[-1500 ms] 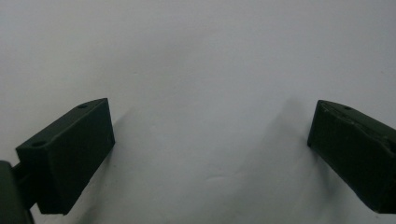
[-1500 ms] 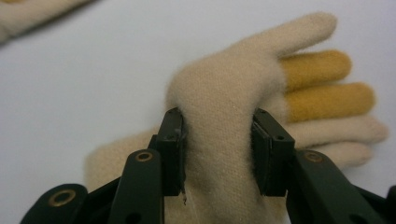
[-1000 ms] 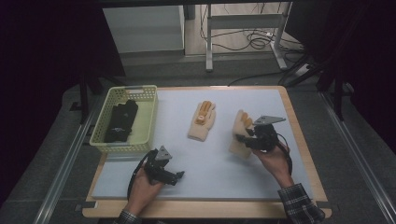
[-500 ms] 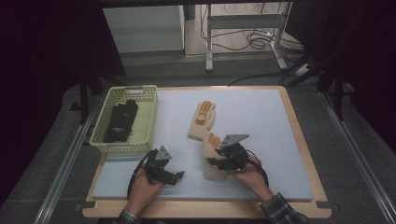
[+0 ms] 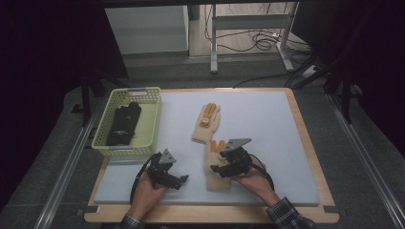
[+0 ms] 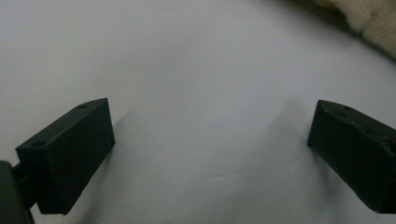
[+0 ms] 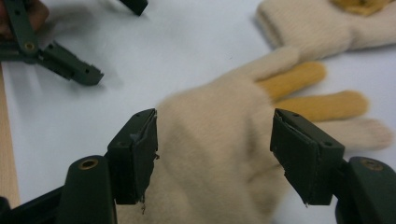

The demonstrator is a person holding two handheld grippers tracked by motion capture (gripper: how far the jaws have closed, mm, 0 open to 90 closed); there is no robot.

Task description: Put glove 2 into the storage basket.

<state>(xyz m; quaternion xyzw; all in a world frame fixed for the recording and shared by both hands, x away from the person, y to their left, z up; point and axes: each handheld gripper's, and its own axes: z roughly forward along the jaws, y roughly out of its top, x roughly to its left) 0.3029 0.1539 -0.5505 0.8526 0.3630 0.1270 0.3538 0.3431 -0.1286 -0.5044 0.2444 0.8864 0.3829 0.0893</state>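
Dim room beyond, with cables and metal frame legs at the back; worked at a pale padded surface [image 5: 267,119] on a wooden board. Held the right gripper [image 5: 217,166] low over a cream knitted glove with orange fingers [image 7: 219,154], laid flat directly between its jaws, cuff toward the hand and fingers stretched past the tips. Had just been opening those jaws: released now, straddling the glove's palm, touching the wool on one side at most, standing clear of it on the other, with no pinch. Kept the left gripper [image 5: 182,180] off to one side of the right jaws, its own jaws spread wide over bare surface, with only a scrap of cream wool beyond one tip. Left a second cream knitted glove with an orange patch [image 5: 206,125] a little past the right jaws' tips, near the first glove's fingers; could not tell whether touching. Saw a yellow-green plastic basket [image 5: 152,119] well beyond the left jaws, holding a dark folded glove [image 5: 124,125].

Judged the step to be letting the glove go beside its mate. Needed, for a clean finish, to widen further until both pads stood free of the knit, then to rise straight up without dragging sideways, so as not to snag loose wool on the rough pad edge or pull the glove out of line.
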